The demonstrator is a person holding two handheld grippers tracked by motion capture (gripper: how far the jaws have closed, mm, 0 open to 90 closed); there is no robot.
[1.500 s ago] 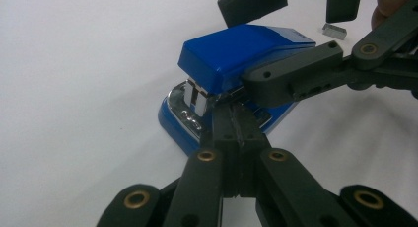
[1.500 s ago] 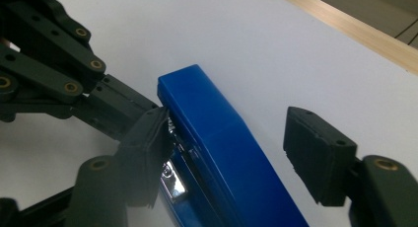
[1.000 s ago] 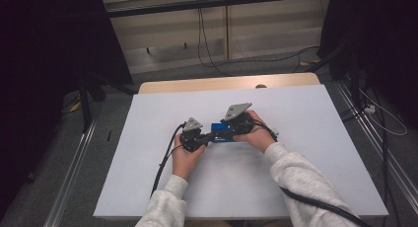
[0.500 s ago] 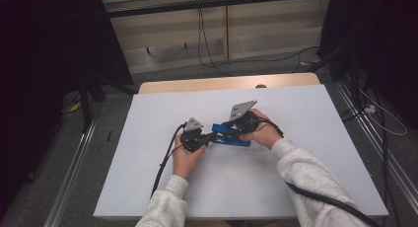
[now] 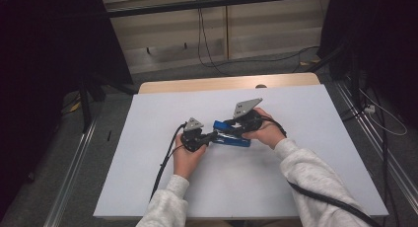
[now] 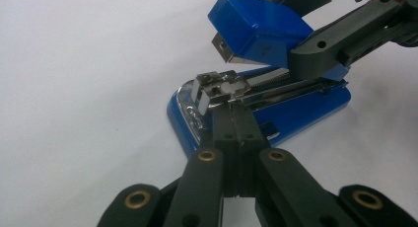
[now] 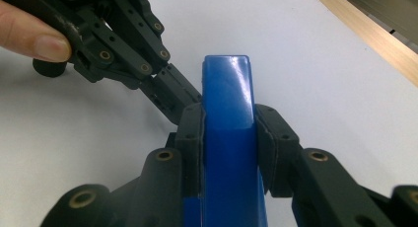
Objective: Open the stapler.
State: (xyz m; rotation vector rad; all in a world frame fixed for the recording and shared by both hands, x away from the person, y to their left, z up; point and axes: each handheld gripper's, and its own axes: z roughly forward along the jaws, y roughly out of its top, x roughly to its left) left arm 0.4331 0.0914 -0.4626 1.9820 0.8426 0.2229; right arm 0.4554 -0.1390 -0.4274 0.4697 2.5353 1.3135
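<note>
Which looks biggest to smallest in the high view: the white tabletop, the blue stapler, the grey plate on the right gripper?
1. white tabletop, by far the largest.
2. blue stapler.
3. grey plate, close to the stapler; it sits nearer the camera, so that ranking is unsure.

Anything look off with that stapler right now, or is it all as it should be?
The blue stapler stands hinged open: the right gripper clamps its lifted top cover, baring the metal staple channel, where the shut left gripper rests its tips. Nothing looks damaged or spilled.
</note>
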